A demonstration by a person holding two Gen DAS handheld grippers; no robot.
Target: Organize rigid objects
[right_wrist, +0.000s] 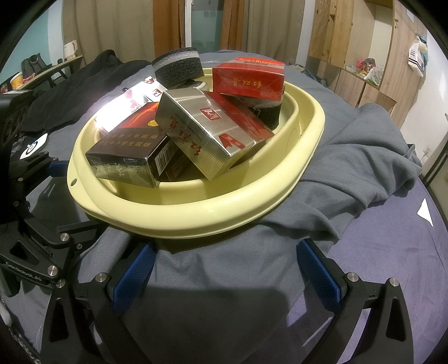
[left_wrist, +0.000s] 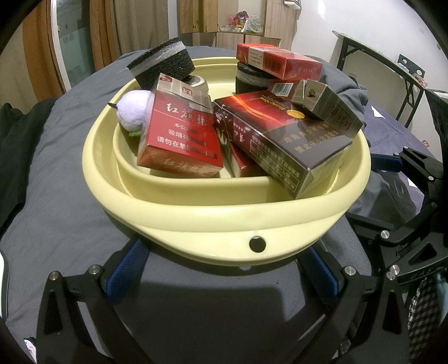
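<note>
Sitting just beyond both wide-open, empty grippers, left gripper (left_wrist: 224, 273) and right gripper (right_wrist: 225, 266), is the box-filled basin (left_wrist: 224, 218).

Grey cloth (left_wrist: 42, 179) covers round table, bunched in folds (right_wrist: 372, 156) at one side. Tan curtains (right_wrist: 117, 30) hang at back, glass door (right_wrist: 205, 25) between them. Plywood cabinet (right_wrist: 361, 47) along white wall (left_wrist: 369, 22), clutter on its shelf (right_wrist: 366, 68). Black folding table (left_wrist: 372, 58) at side. Dark clothes (right_wrist: 81, 81) heaped beyond cloth. Kettle (right_wrist: 70, 49) on far shelf. Indoor light, bright glare.
</note>
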